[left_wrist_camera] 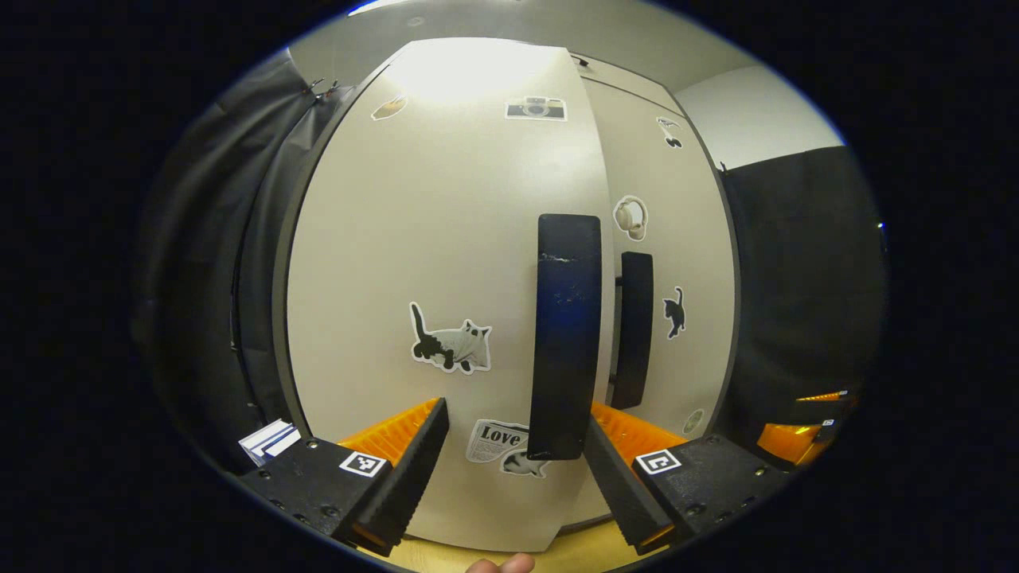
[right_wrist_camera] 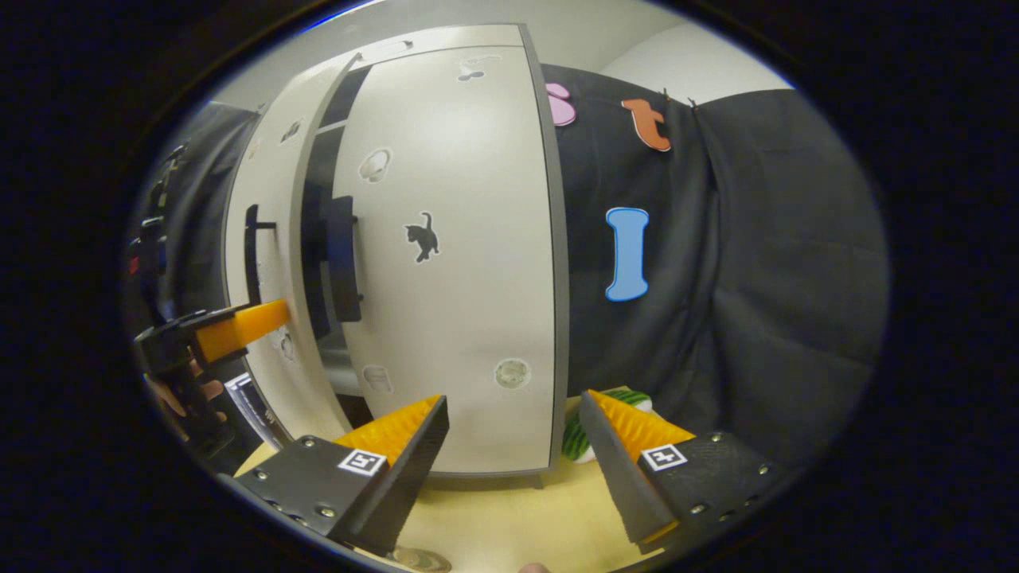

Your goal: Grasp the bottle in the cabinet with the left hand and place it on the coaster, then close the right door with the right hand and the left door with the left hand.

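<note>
**Left gripper view: left door nearly shut, last step**

Left gripper view had the left door [left_wrist_camera: 446, 263] dead ahead, its black handle [left_wrist_camera: 567, 334] between the wide, empty left claw [left_wrist_camera: 517, 469]. Right door [right_wrist_camera: 454, 263] looked closed; a dark gap remained beside it. Right claw [right_wrist_camera: 513, 469] was wide, empty, over the tabletop [right_wrist_camera: 509, 517]. Bottle and coaster: couldn't tell where. Judged remaining: push left door home.

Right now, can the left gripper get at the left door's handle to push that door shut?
Probably yes. The left gripper is open and faces the left door, with the black handle standing just ahead between its fingers. Nothing lies between them. The right gripper view shows the door ajar.
</note>
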Available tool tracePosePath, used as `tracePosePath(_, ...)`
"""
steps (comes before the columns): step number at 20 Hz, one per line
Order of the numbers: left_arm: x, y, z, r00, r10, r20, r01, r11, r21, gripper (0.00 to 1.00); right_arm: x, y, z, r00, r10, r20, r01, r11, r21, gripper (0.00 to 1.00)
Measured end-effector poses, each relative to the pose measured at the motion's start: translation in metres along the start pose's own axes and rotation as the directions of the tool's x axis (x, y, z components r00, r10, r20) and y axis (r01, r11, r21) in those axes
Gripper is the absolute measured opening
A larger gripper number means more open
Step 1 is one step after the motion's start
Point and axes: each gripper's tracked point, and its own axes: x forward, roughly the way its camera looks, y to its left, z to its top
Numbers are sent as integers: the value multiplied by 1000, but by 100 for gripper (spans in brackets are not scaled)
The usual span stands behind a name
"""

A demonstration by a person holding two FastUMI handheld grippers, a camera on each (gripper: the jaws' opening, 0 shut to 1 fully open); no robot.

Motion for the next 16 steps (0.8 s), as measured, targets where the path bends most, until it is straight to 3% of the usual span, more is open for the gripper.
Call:
tracePosePath(8,4,-1,2,993,118,11,-118,993,21,98,-14,15,-2,999,45,-3,-45,998,41,100)
tracePosePath(16,11,0,-3,987,159,2,-159,987,18,98,-26,16,2,998,60,-2,-60,997,57,100)
